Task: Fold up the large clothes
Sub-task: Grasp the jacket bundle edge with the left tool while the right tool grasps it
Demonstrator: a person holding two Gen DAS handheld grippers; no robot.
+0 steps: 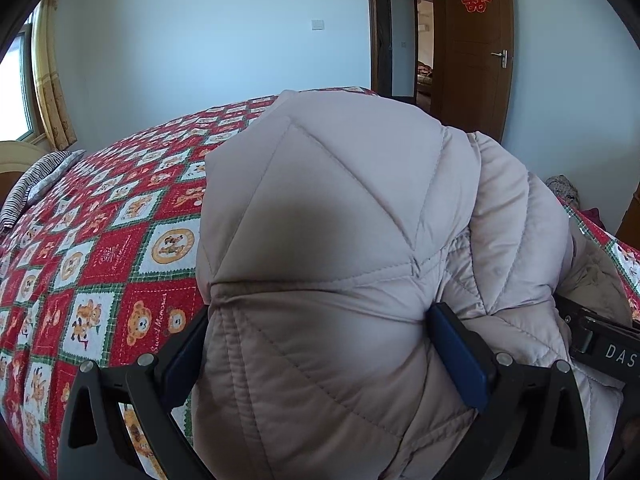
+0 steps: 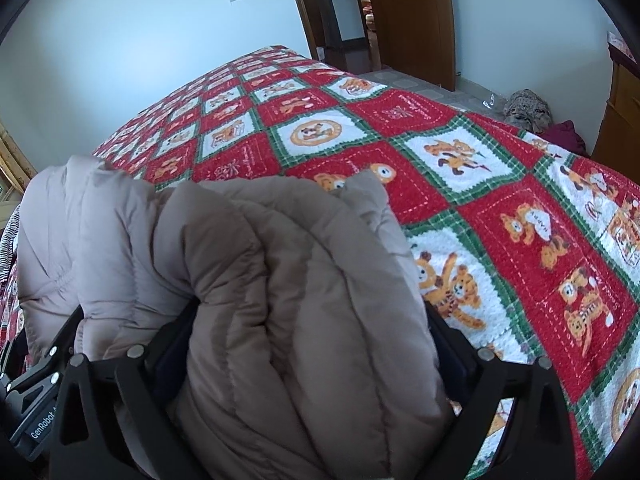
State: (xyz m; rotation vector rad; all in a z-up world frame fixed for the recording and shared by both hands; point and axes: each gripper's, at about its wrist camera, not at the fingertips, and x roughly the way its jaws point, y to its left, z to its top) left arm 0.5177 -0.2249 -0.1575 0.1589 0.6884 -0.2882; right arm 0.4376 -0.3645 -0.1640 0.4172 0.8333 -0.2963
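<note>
We see an evenly daylit room with a cool bluish cast on the wall (image 1: 200,60), the light coming from a bright, washed-out window (image 1: 16,80) at the left edge. A soft dark shadow sits on the padded coat (image 1: 320,220), whose nearest part is slightly blurred. Both fisheye views bend lines strongly, with black corners.
</note>
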